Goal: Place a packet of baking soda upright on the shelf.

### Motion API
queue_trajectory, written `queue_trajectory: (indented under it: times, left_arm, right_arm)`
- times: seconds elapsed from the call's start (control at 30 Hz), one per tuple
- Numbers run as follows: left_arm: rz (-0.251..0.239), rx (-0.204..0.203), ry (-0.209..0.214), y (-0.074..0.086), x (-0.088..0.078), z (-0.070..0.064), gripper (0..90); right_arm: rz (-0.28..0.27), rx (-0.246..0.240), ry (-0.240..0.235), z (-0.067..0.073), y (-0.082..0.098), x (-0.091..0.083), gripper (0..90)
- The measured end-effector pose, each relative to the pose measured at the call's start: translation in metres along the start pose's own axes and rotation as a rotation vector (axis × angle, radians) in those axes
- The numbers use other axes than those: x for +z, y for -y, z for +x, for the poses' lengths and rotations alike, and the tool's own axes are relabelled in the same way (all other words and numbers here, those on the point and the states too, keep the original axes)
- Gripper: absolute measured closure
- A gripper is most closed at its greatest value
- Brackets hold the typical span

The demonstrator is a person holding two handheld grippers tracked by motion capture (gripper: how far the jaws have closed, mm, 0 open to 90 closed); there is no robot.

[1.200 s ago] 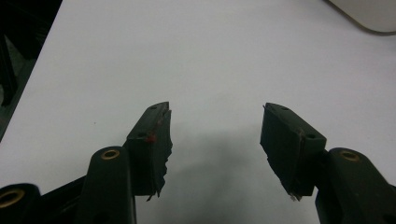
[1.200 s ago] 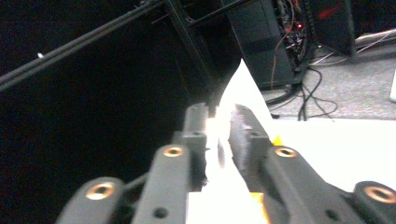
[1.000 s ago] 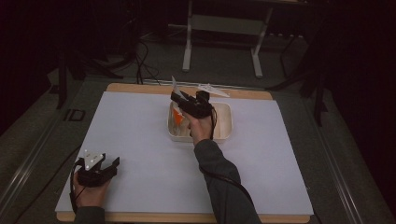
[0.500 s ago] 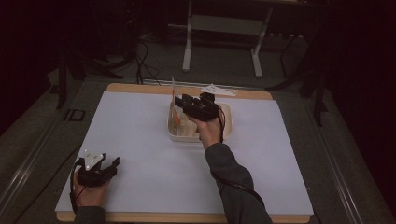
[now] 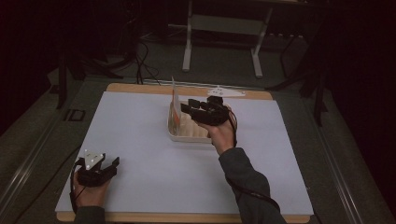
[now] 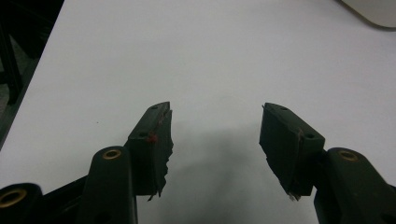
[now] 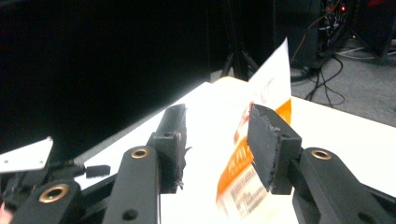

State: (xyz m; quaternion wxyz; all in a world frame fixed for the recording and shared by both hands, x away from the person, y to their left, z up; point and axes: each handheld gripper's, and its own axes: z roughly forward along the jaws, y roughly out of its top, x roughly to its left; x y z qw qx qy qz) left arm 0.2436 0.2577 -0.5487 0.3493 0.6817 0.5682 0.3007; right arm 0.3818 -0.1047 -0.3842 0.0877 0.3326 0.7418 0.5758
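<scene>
One packet (image 5: 175, 108) upright in tray (image 5: 187, 135)

The white mat (image 5: 140, 140) lies bare across its whole left half and along the near edge, so a hand could pass freely there. Right of centre, toward the far side, the tray (image 5: 180, 135) blocks the way, with a packet (image 5: 175, 105) standing upright at its left end. The right gripper (image 5: 198, 108) hovers over the tray. The left gripper (image 5: 109, 165) occupies the near left corner.
</scene>
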Motion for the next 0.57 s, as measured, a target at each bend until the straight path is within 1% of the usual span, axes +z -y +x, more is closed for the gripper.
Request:
queue_trajectory:
  times: [0.07, 0.2, 0.37, 0.4, 0.47, 0.5, 0.57]
  left_arm:
    - [-0.001, 0.0, -0.001, 0.0, 0.0, 0.0, 43.6]
    - [0.0, -0.001, -0.003, 0.0, 0.0, 0.0, 43.5]
    - [0.001, 0.0, -0.002, 0.0, 0.0, 0.0, 43.4]
    - [0.001, 0.001, -0.002, 0.0, 0.001, 0.0, 43.4]
    - [0.004, 0.0, -0.003, 0.0, 0.001, 0.0, 43.4]
    - [0.007, 0.001, -0.004, 0.0, 0.001, -0.001, 43.4]
    - [0.014, 0.004, -0.006, 0.0, 0.002, -0.001, 43.5]
  right_arm:
    - [0.023, -0.011, -0.001, 0.0, 0.001, -0.006, 56.9]
    - [0.073, -0.043, 0.015, 0.0, 0.006, -0.014, 56.9]
    - [0.144, -0.059, 0.025, -0.005, 0.019, -0.024, 56.9]
    - [0.155, -0.054, 0.024, -0.006, 0.023, -0.026, 56.7]
    - [0.179, -0.035, 0.005, -0.01, 0.031, -0.031, 56.5]
    - [0.191, -0.031, 0.002, -0.013, 0.035, -0.034, 56.2]
    - [0.22, -0.032, 0.011, -0.018, 0.046, -0.041, 55.4]
